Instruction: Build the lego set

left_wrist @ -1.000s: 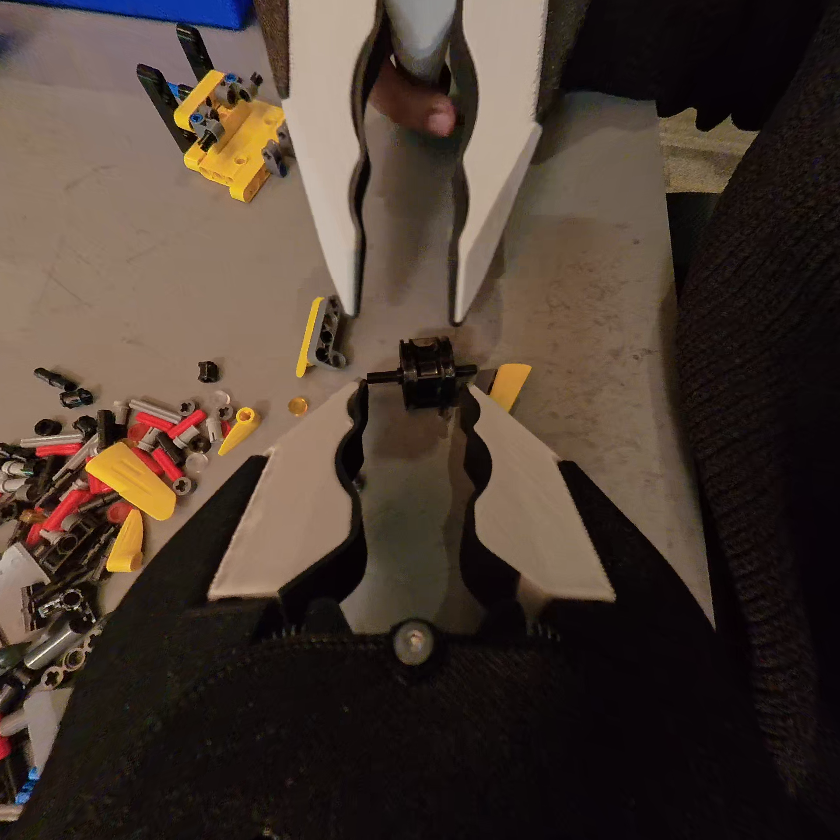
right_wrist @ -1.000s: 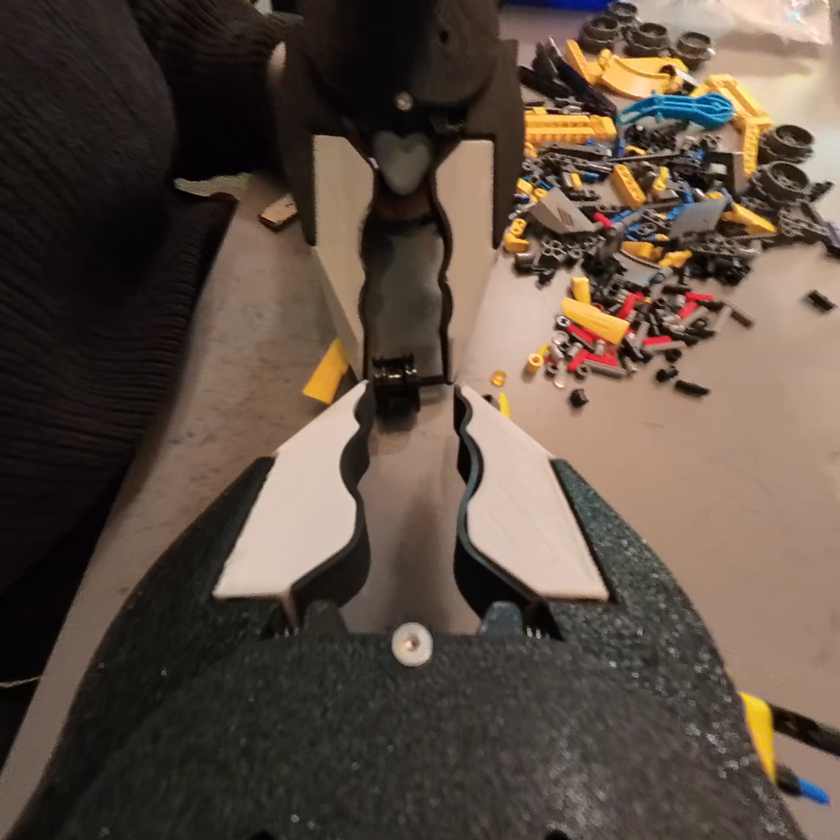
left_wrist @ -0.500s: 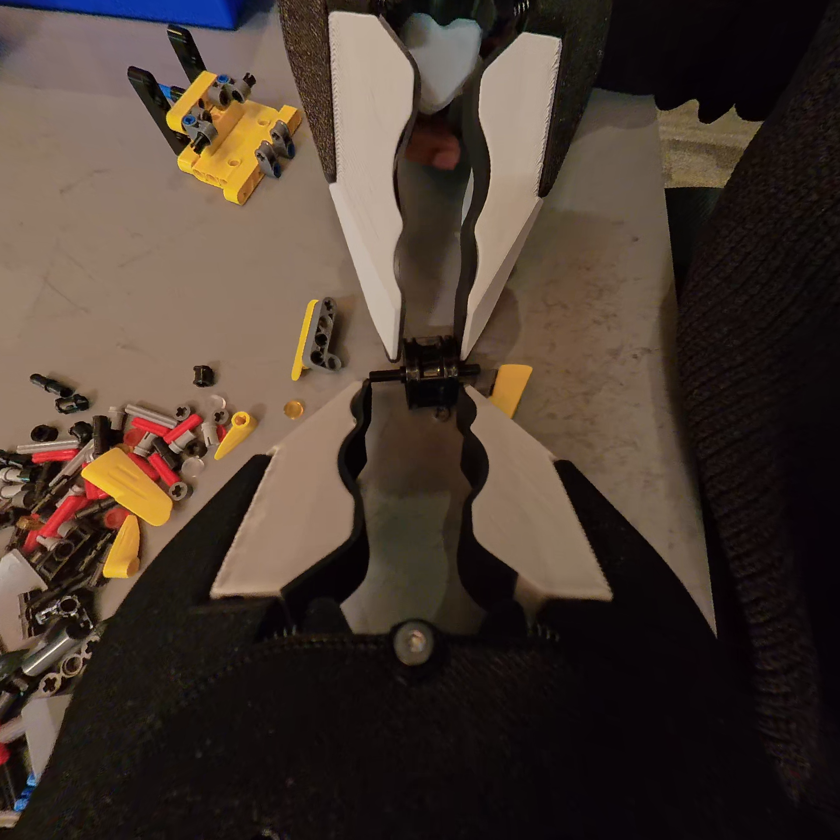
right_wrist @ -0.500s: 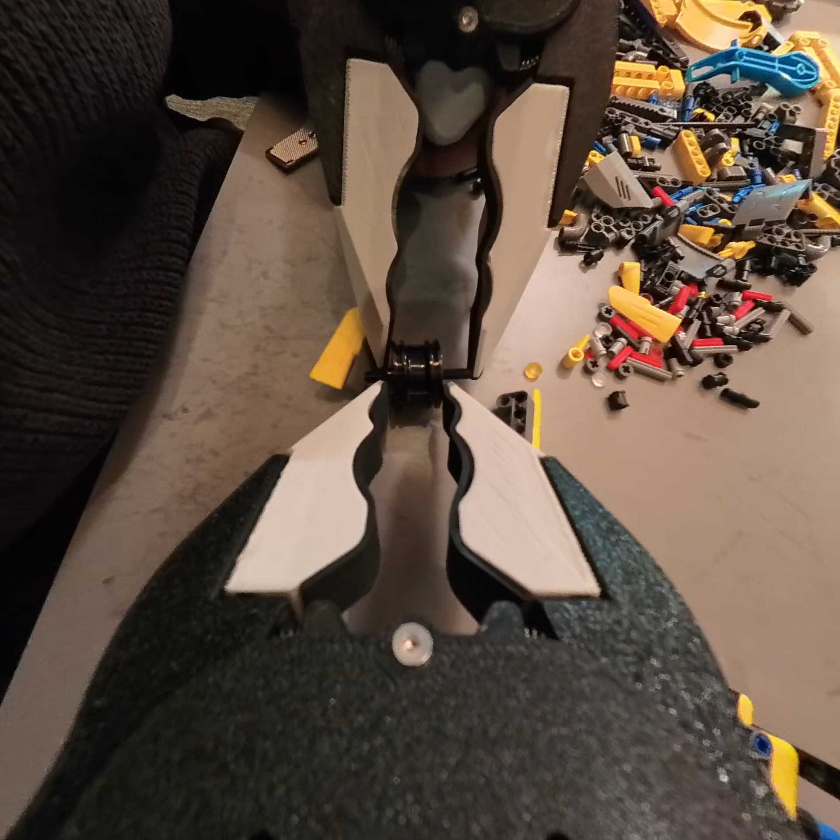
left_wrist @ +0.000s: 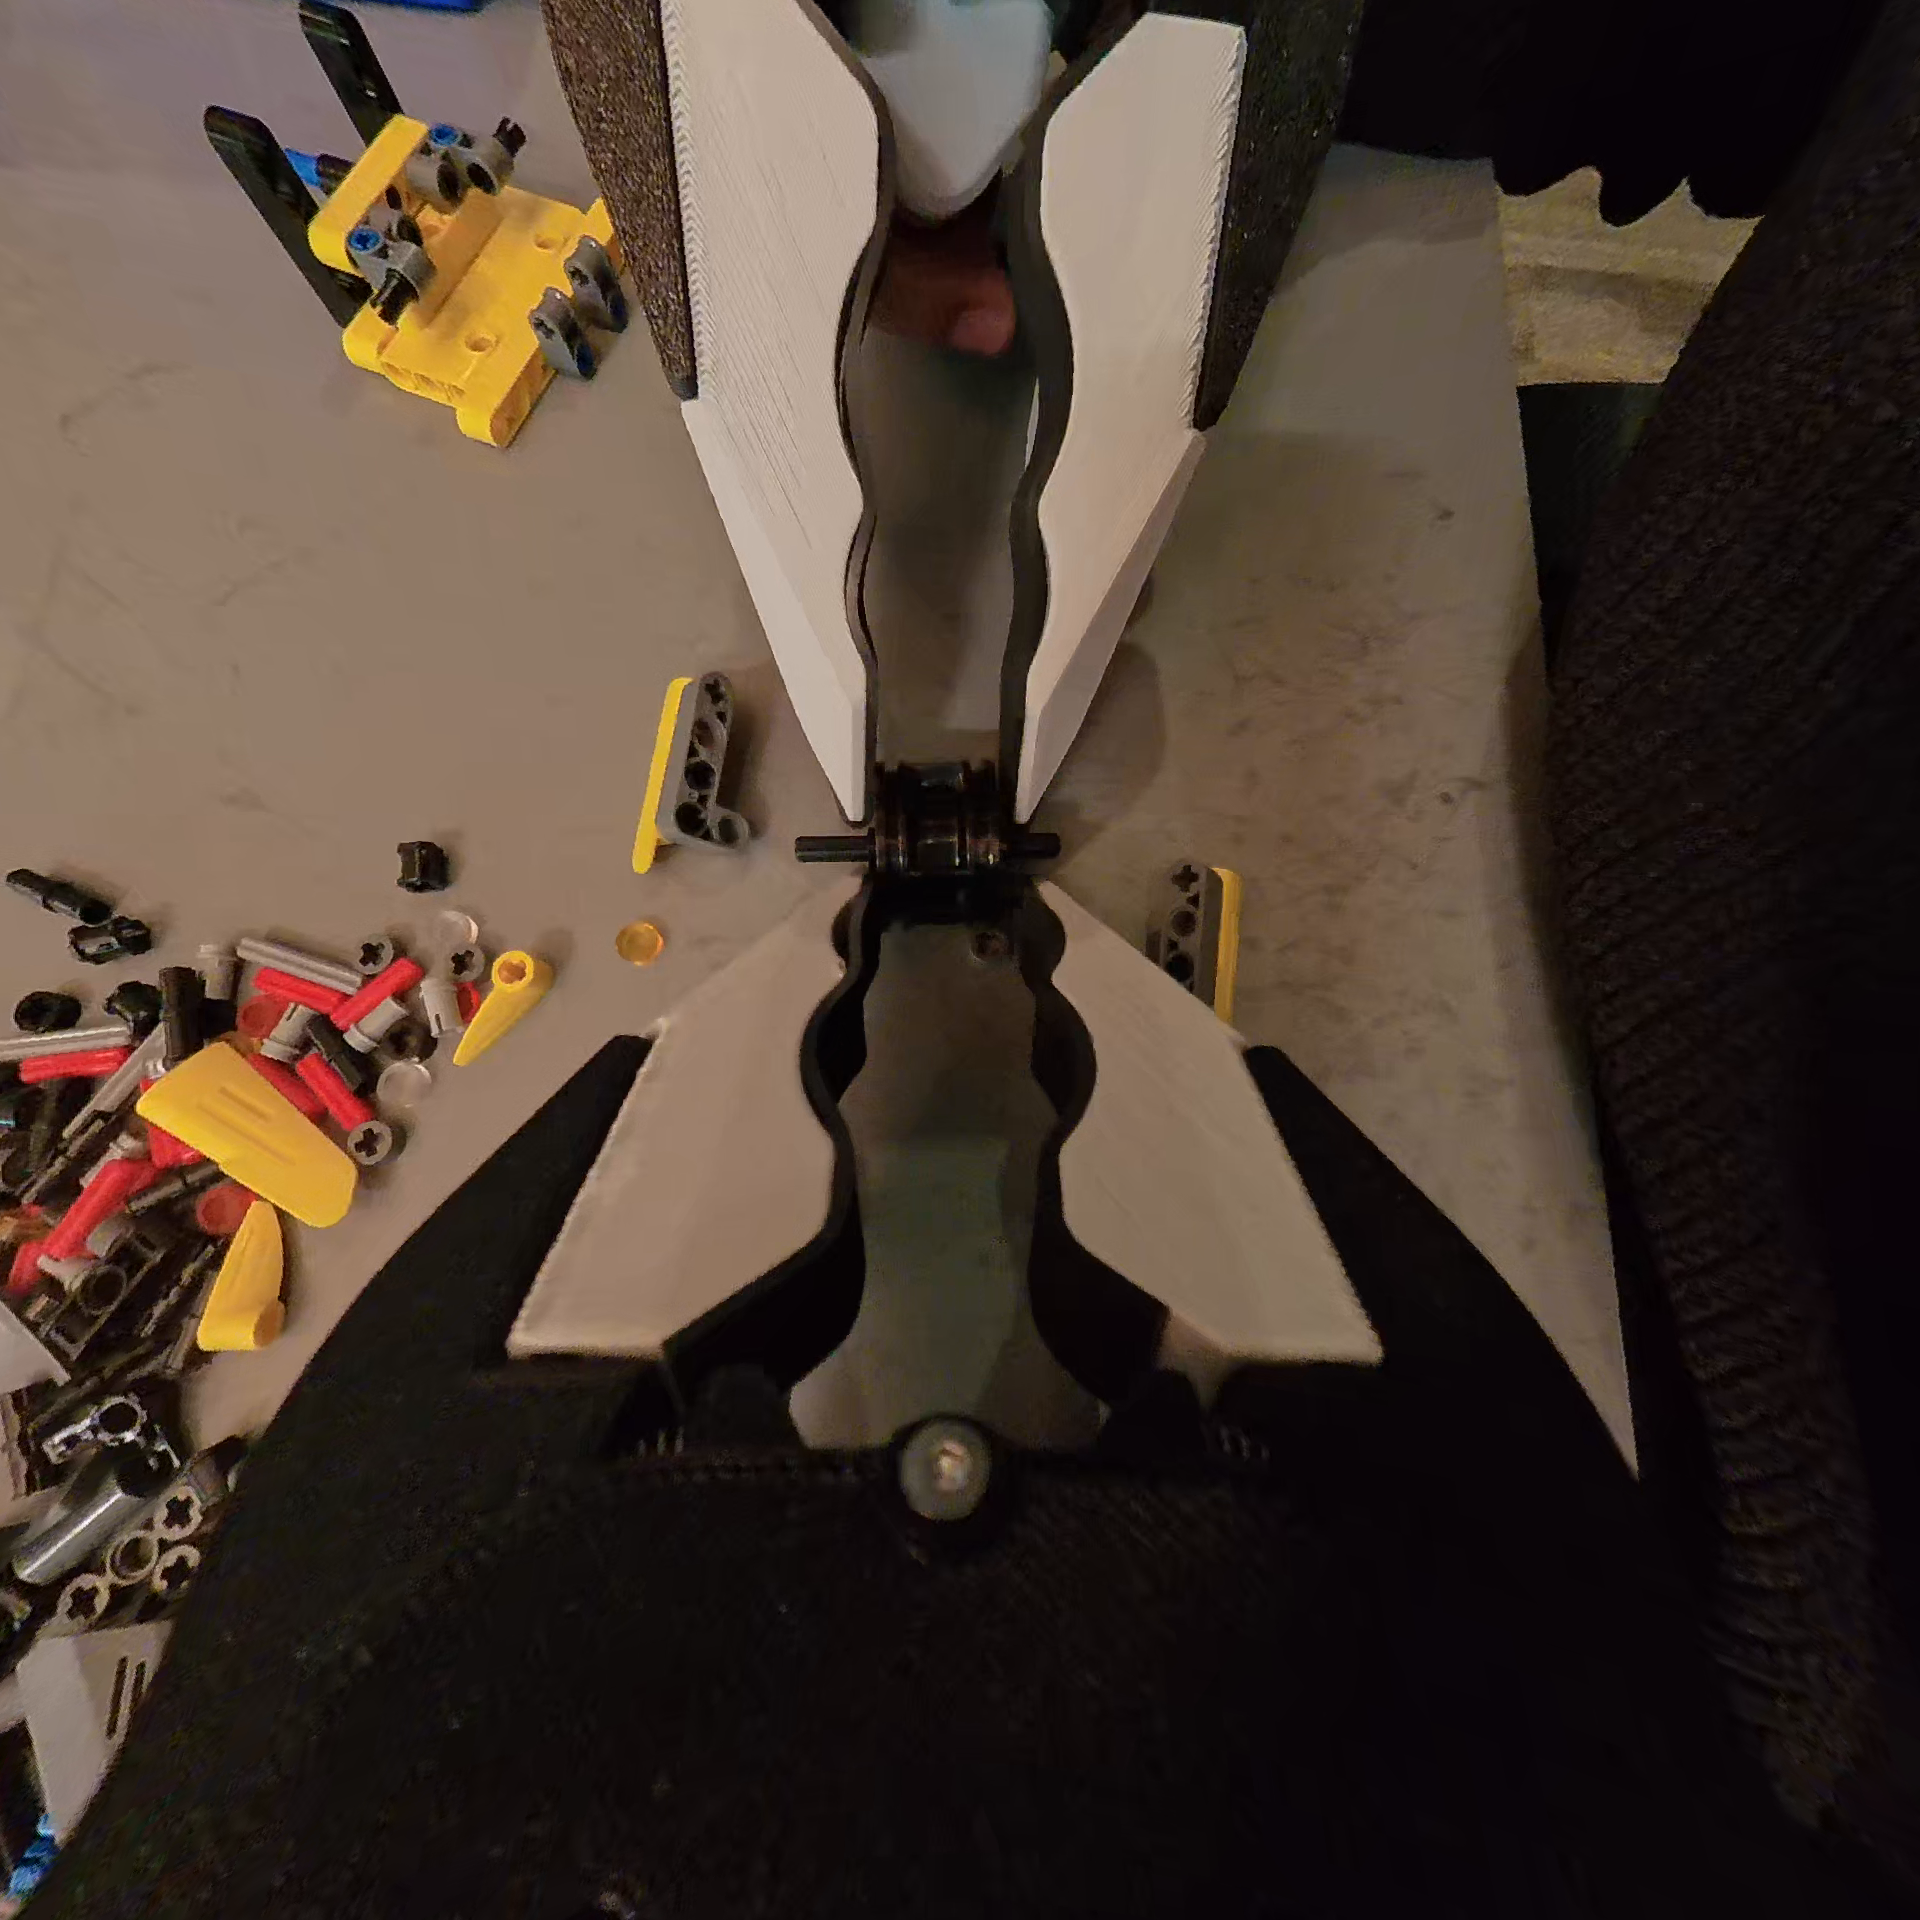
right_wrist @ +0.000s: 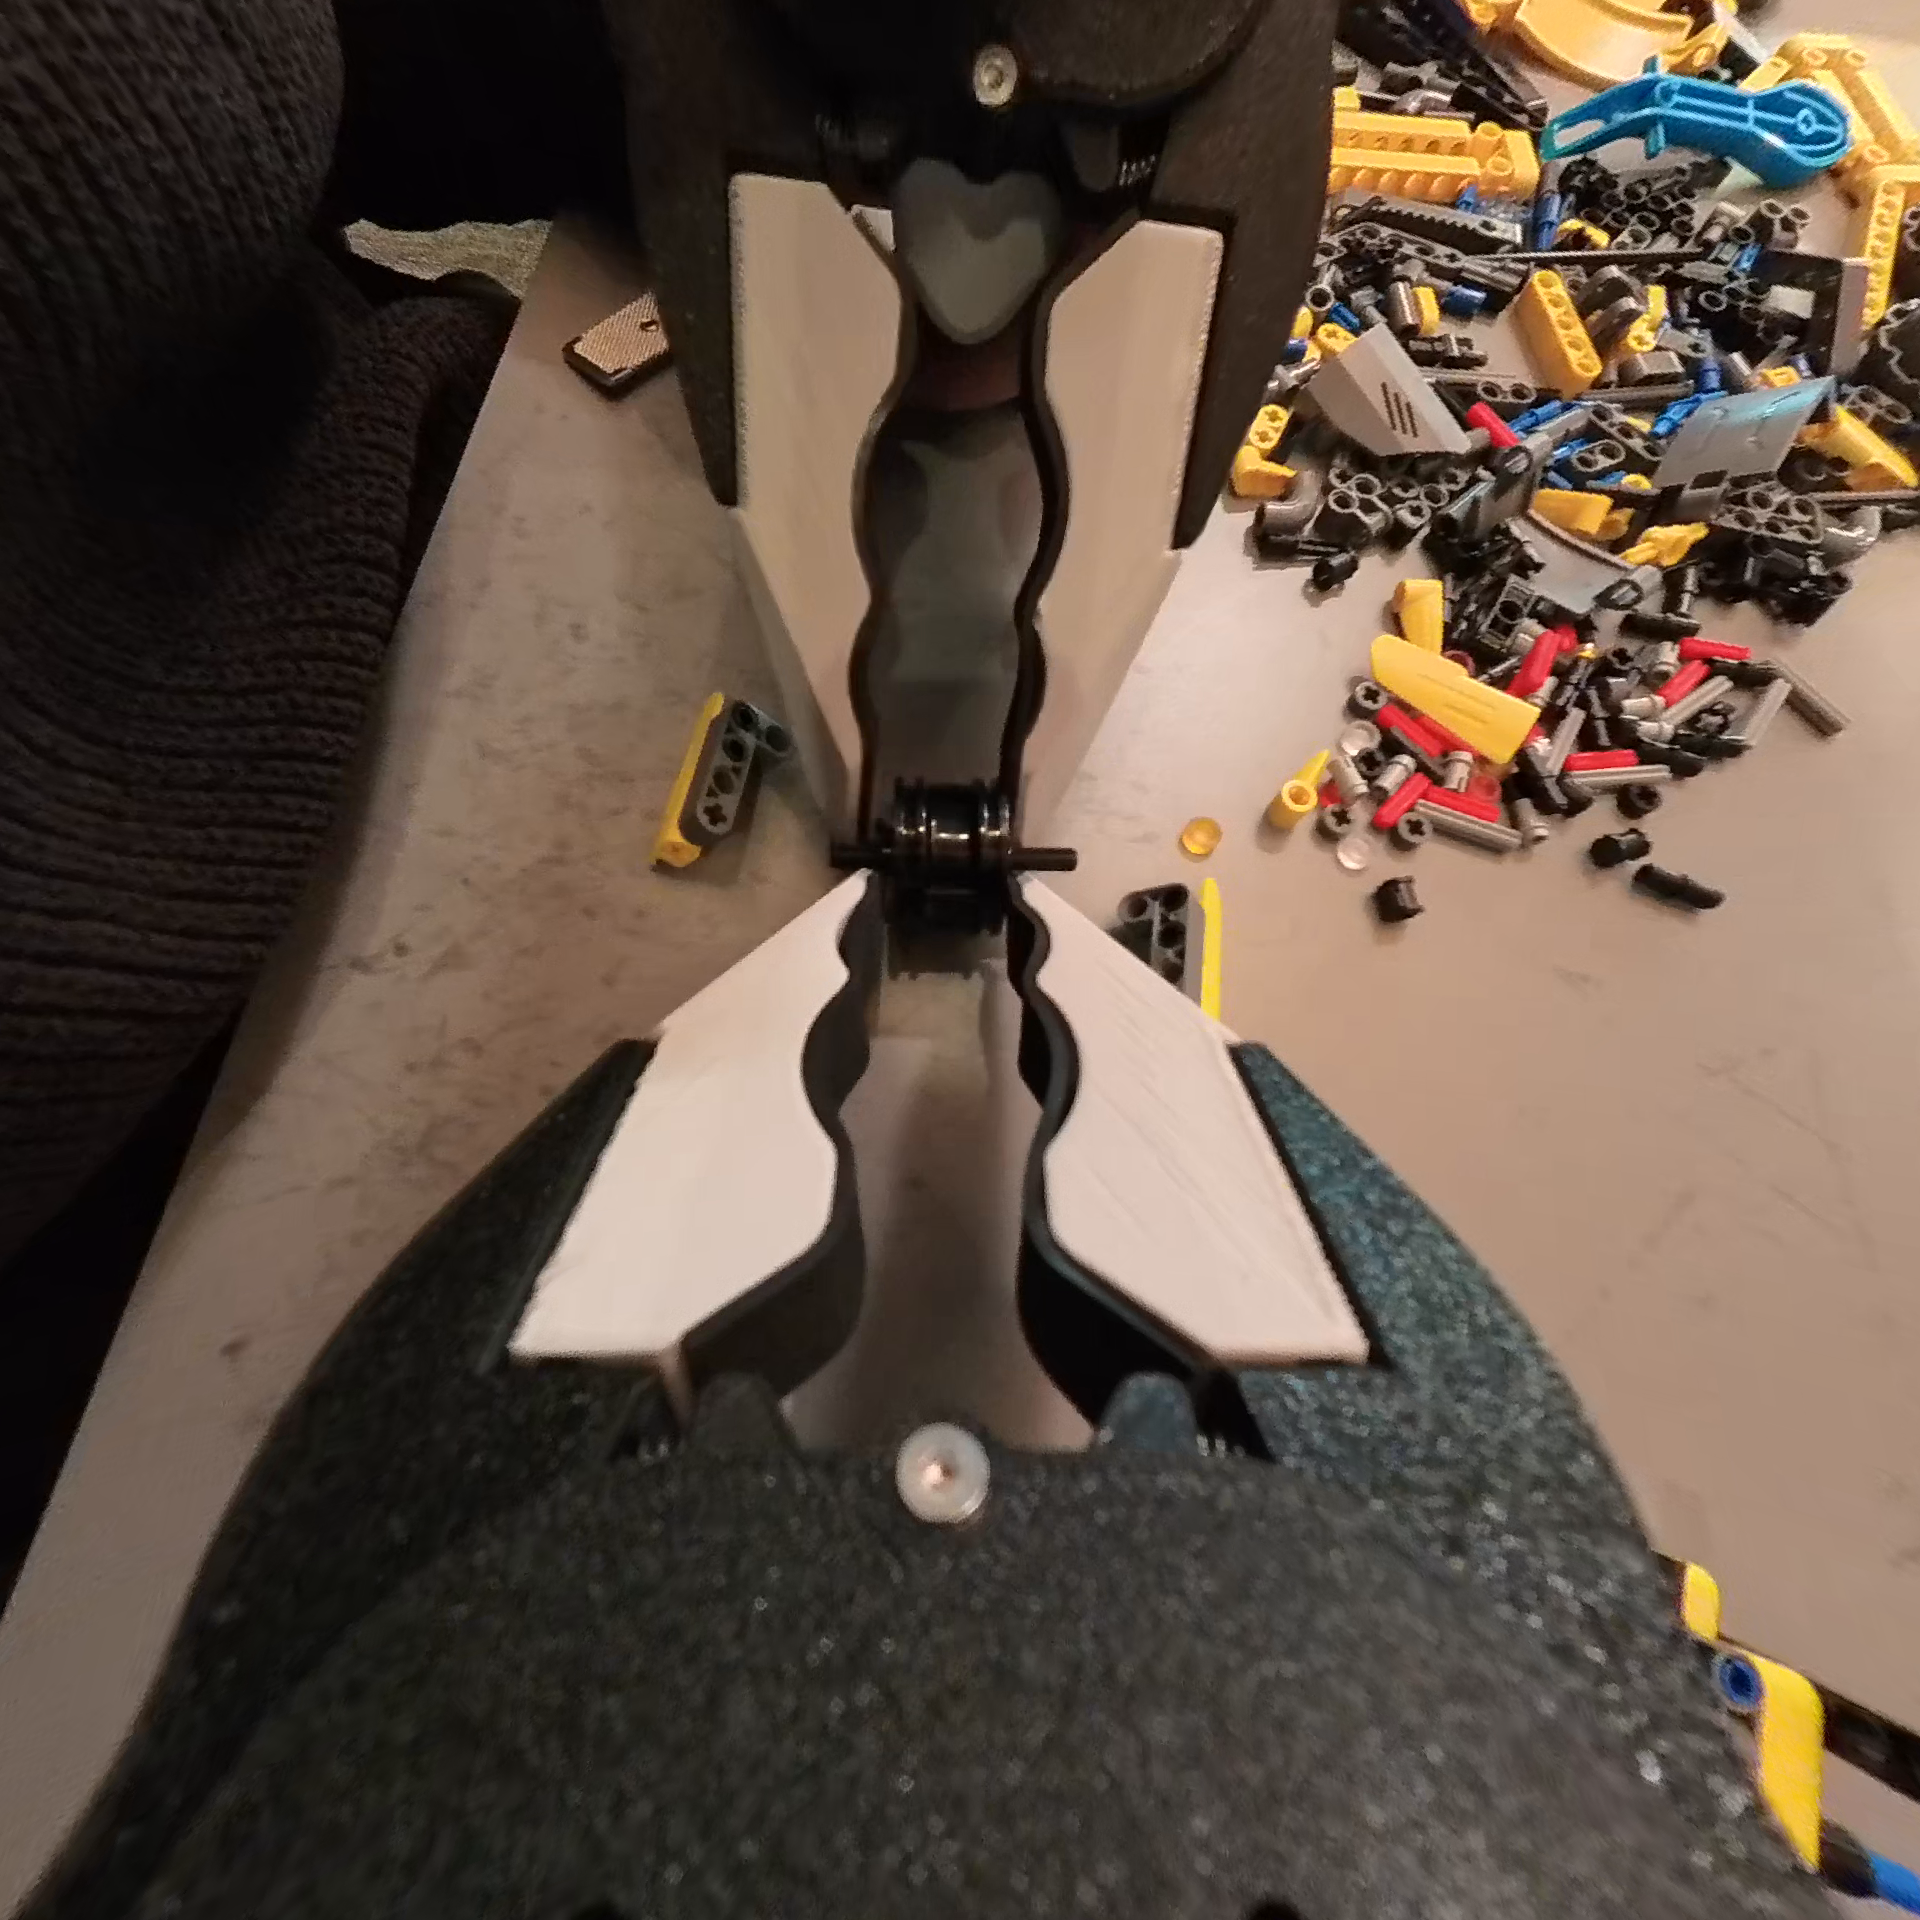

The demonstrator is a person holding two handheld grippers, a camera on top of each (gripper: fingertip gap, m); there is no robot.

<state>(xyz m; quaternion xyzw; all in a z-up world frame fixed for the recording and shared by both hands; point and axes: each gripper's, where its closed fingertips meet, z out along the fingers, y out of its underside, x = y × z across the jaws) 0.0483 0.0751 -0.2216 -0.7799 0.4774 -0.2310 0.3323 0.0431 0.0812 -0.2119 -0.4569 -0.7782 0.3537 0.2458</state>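
Observation:
A small black wheel on a black axle hangs just above the grey table, pinched from both sides. My left gripper is shut on its near side. My right gripper comes in from the top of that view, and its white fingertips press the wheel's flanks. In the right wrist view my right gripper is shut on the same wheel, with the left gripper opposite. The axle ends stick out on both sides.
Two grey L-beams with yellow strips lie either side of the wheel. A yellow block assembly stands far left. Loose red, yellow and black parts are heaped there. A dark knit sleeve borders the table edge. Only a small space, under 4 cm, lies between the two pairs of fingers.
My right gripper came in from farther off, narrowed and closed its tips on the wheel. My left gripper kept holding the wheel in place.

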